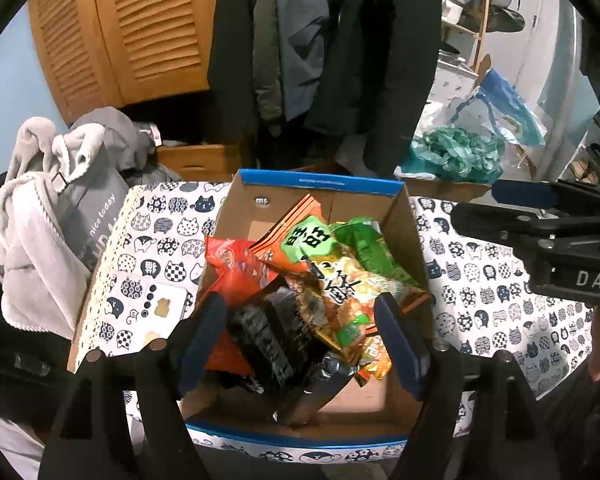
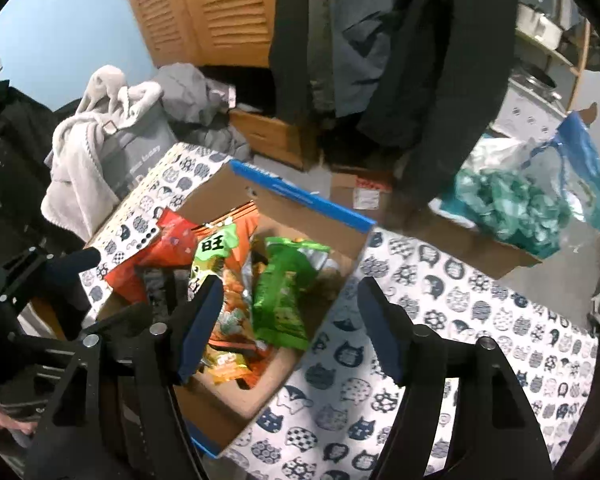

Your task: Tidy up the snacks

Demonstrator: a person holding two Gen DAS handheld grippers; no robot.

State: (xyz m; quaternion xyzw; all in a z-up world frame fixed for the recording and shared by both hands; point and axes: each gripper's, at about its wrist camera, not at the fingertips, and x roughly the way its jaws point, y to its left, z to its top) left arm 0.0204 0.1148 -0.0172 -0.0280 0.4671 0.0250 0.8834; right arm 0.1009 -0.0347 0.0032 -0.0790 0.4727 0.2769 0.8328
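A cardboard box (image 1: 320, 182) with a blue rim stands on a table with a cat-print cloth (image 1: 484, 304). Several snack bags lie in it: a red bag (image 1: 236, 272), a green bag (image 1: 364, 248), a black bag (image 1: 268, 332) and an orange-yellow bag (image 1: 340, 300). My left gripper (image 1: 300, 320) hangs open above the pile, its pads clear of the bags. My right gripper (image 2: 290, 292) is open too, over the box's (image 2: 300, 196) right wall, beside the green bag (image 2: 280, 300). Neither holds anything. Each gripper shows at the edge of the other's view.
A heap of grey clothes (image 1: 48, 220) lies left of the table. Dark coats (image 1: 320, 60) hang behind the box, next to louvred wooden doors (image 1: 140, 32). A teal plastic bag (image 1: 456, 156) sits in a carton at the back right. A dotted board (image 1: 108, 264) leans along the table's left side.
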